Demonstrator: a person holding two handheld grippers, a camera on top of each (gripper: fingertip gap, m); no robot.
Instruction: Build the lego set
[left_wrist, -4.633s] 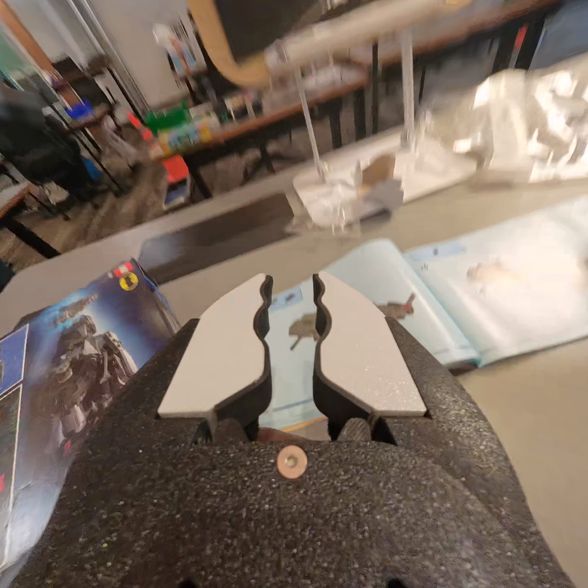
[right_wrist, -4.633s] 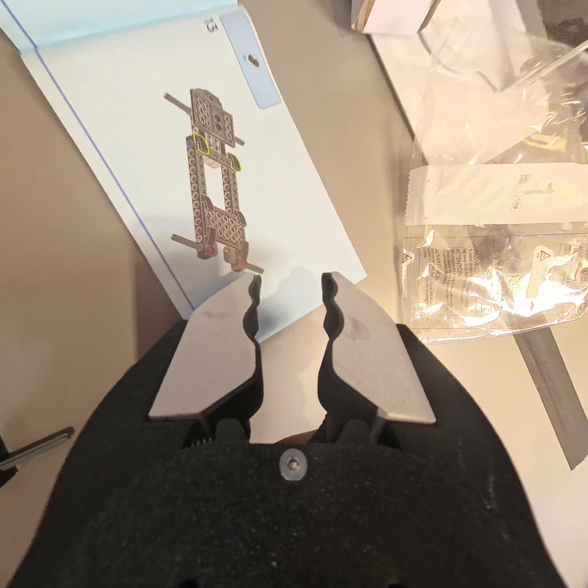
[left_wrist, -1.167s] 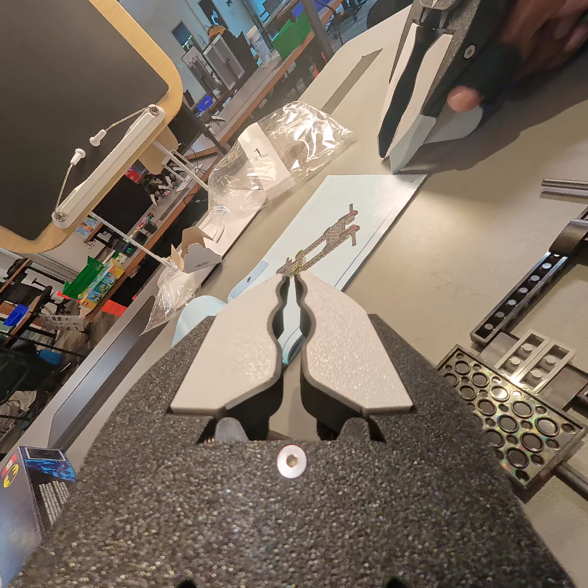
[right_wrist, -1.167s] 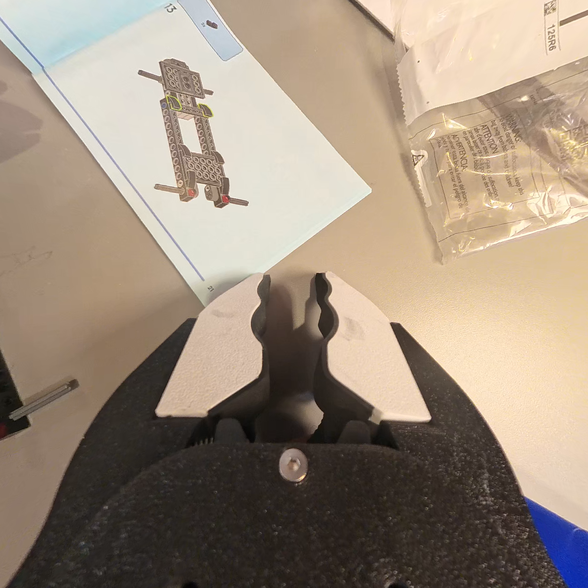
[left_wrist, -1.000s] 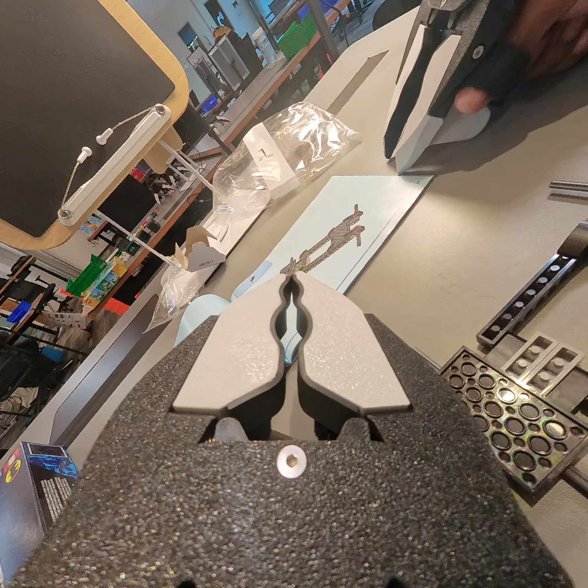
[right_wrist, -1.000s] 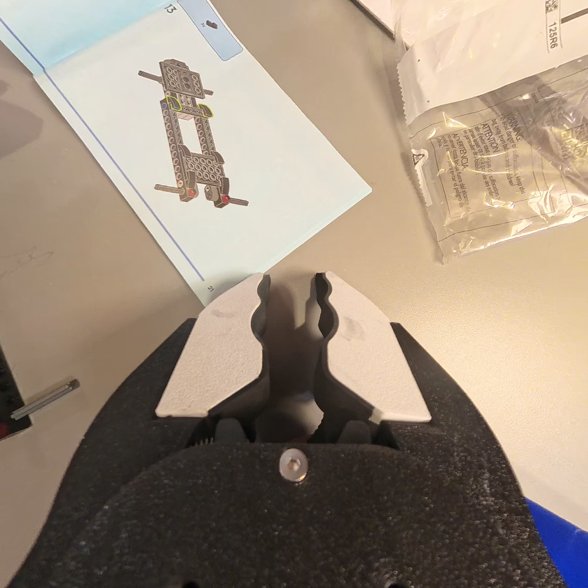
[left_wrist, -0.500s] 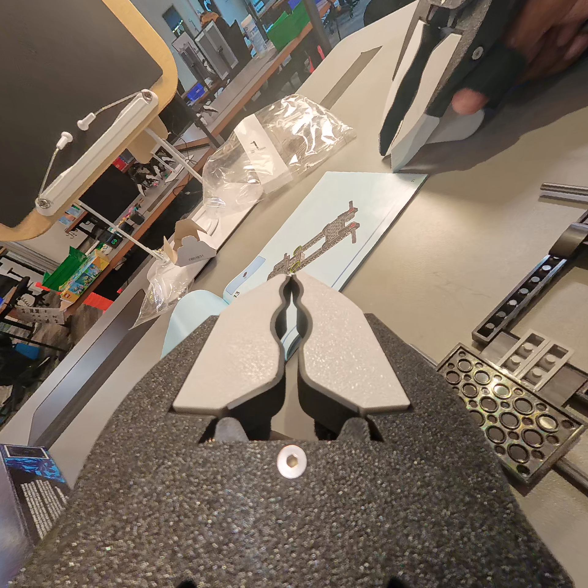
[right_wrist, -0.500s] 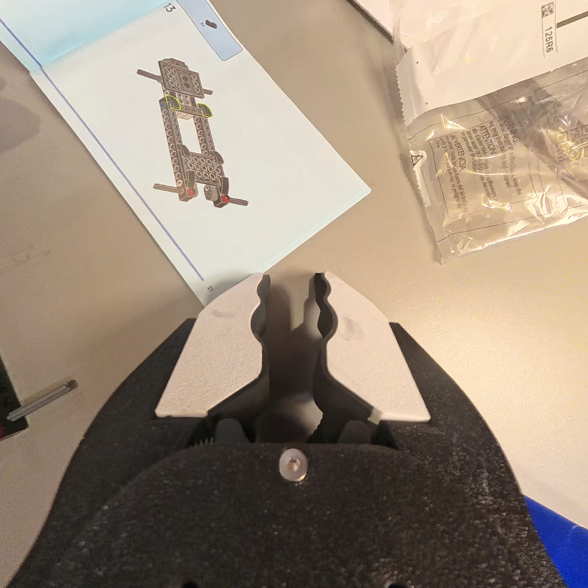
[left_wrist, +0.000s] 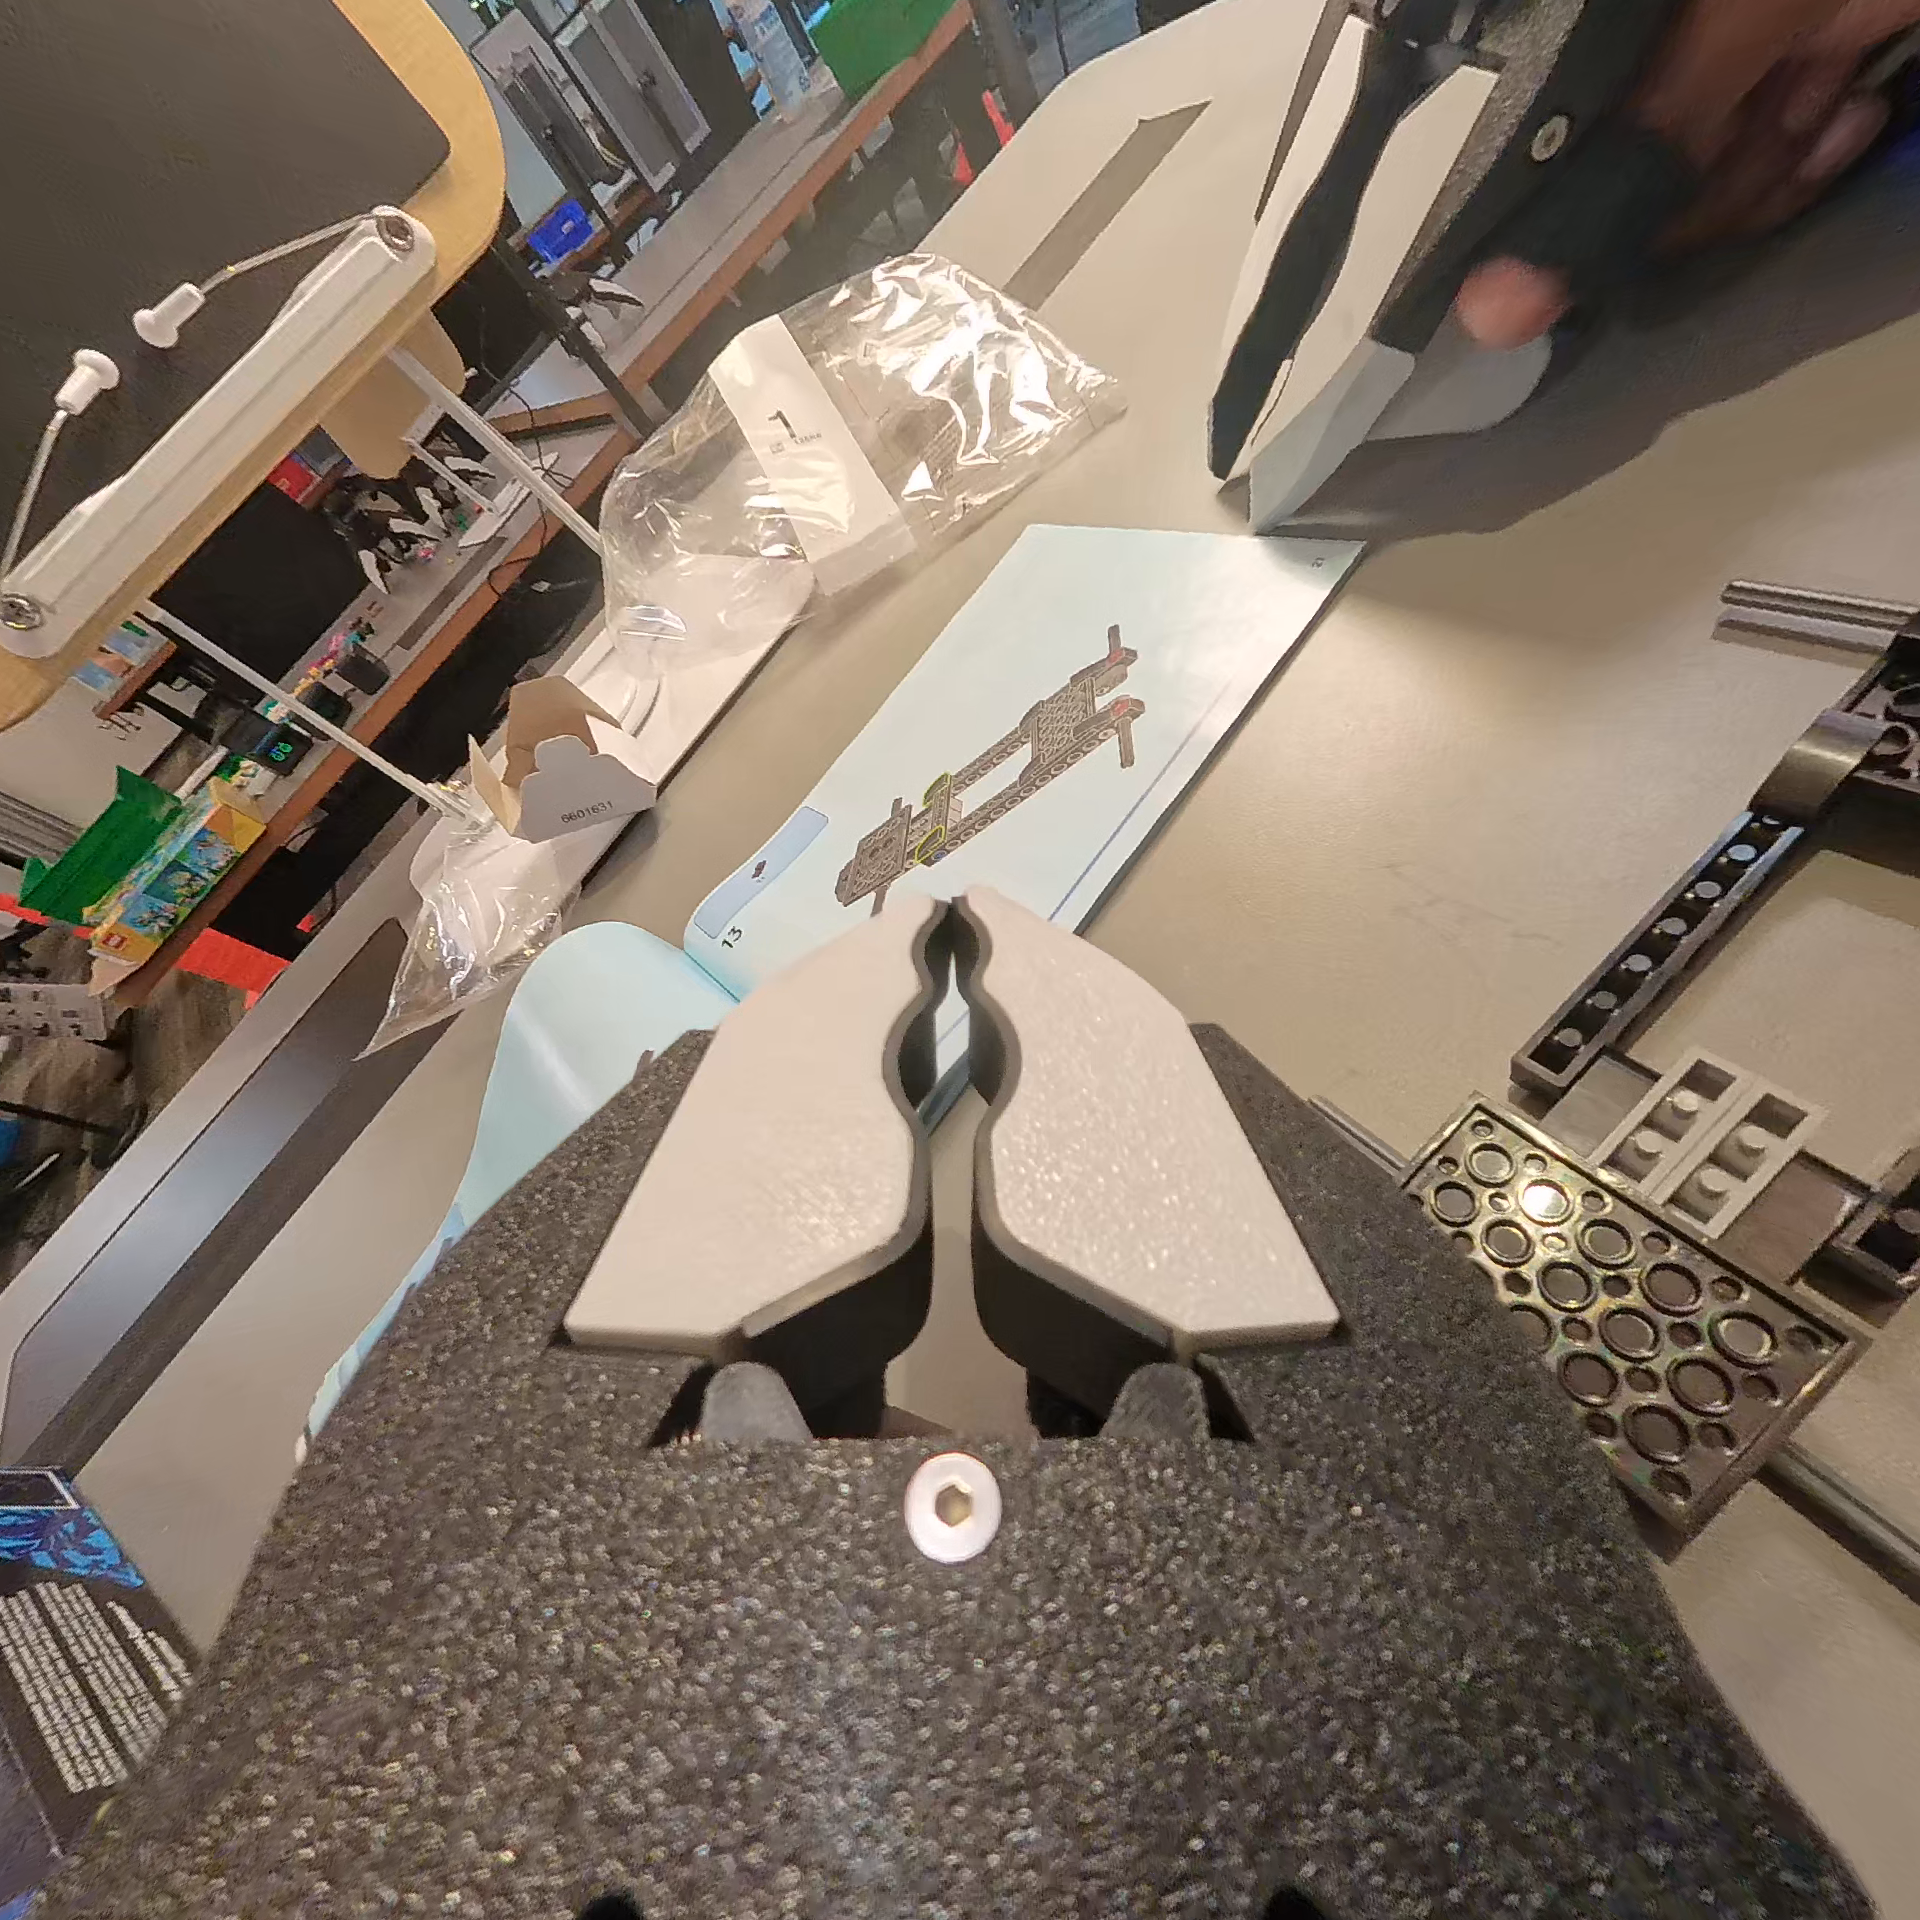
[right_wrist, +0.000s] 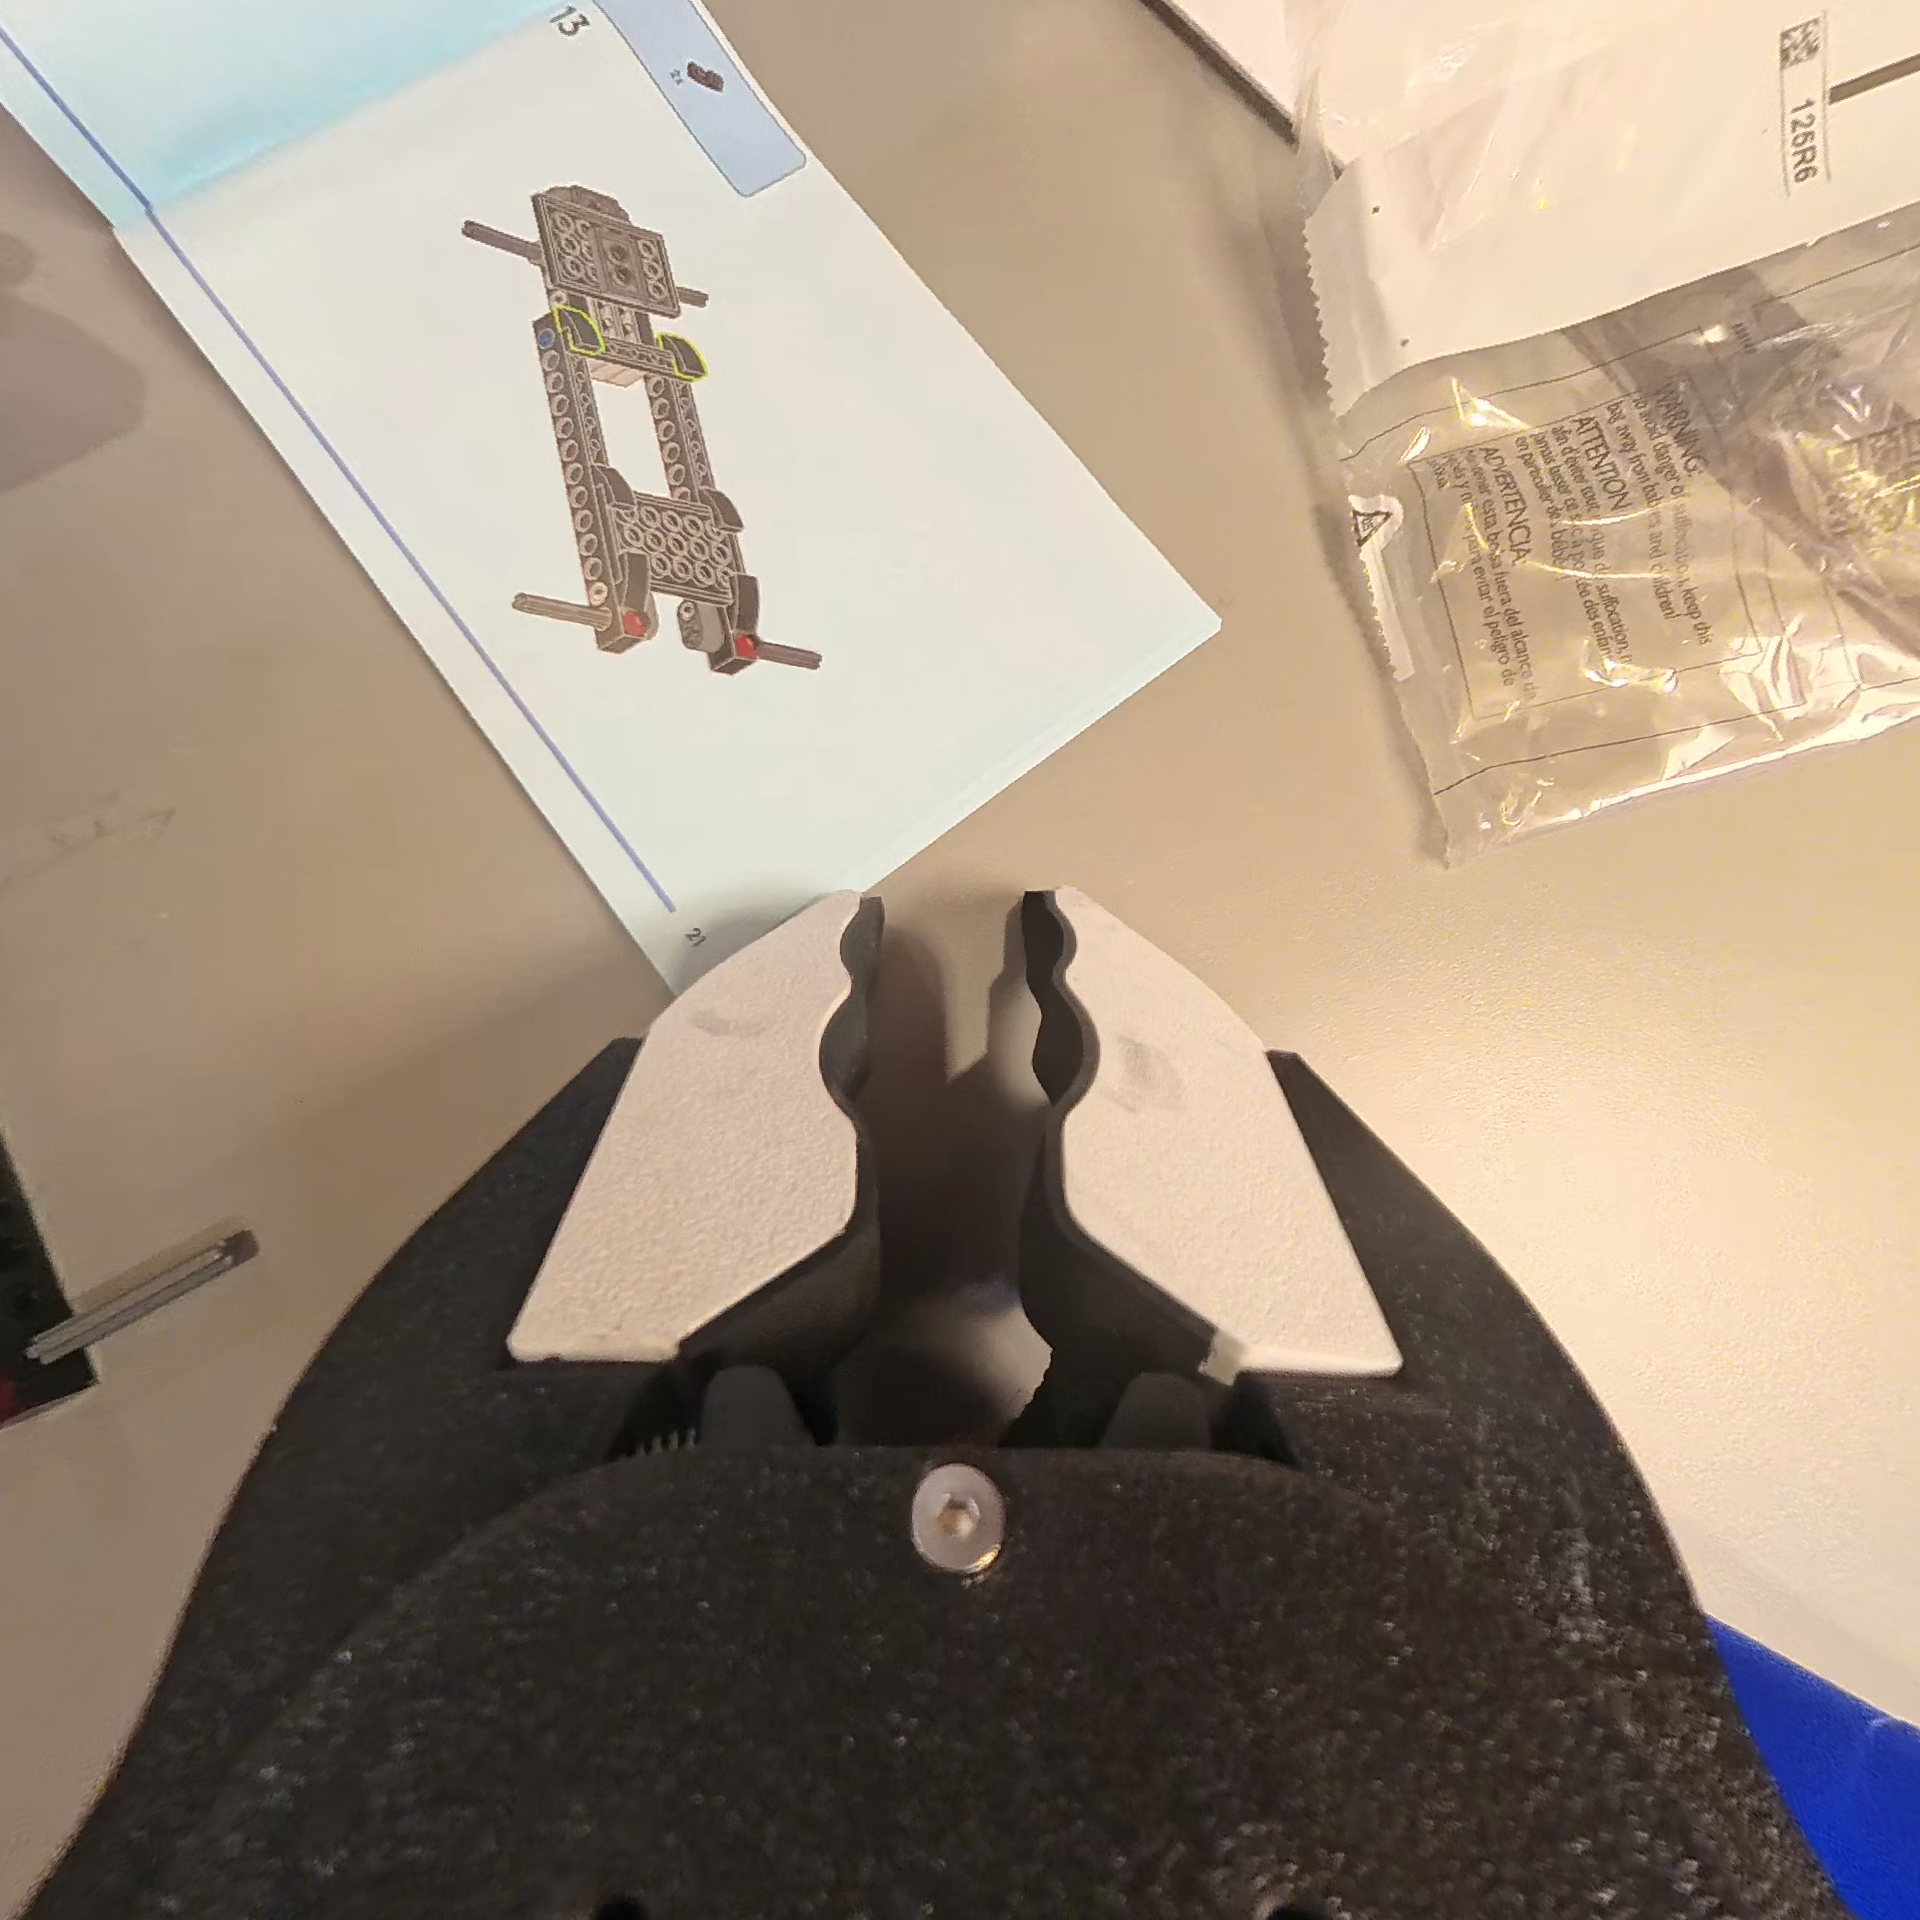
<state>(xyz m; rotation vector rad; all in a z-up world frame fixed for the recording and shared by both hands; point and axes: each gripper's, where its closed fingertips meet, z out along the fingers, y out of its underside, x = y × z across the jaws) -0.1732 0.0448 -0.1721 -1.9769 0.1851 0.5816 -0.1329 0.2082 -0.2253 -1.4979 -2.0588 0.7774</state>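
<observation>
Lying open on the beige table (right_wrist: 1507, 1039), the pale blue instruction booklet (right_wrist: 831, 582) serves as landmark. The left gripper (left_wrist: 954, 906) hangs above the booklet's near end with its tips closed together, nothing between them. The right gripper (right_wrist: 951, 899) sits just off the booklet's far corner, its fingers parted over bare table (in the left wrist view its tips (left_wrist: 1262, 488) nearly touch that corner), gripping nothing. A clear plastic bag (right_wrist: 1621, 540) lies to the right of the booklet in the right wrist view. On the booklet's other side lie a grey rod (right_wrist: 145, 1294), a holed black beam (left_wrist: 1652, 945) and a dark perforated plate (left_wrist: 1621, 1299).
</observation>
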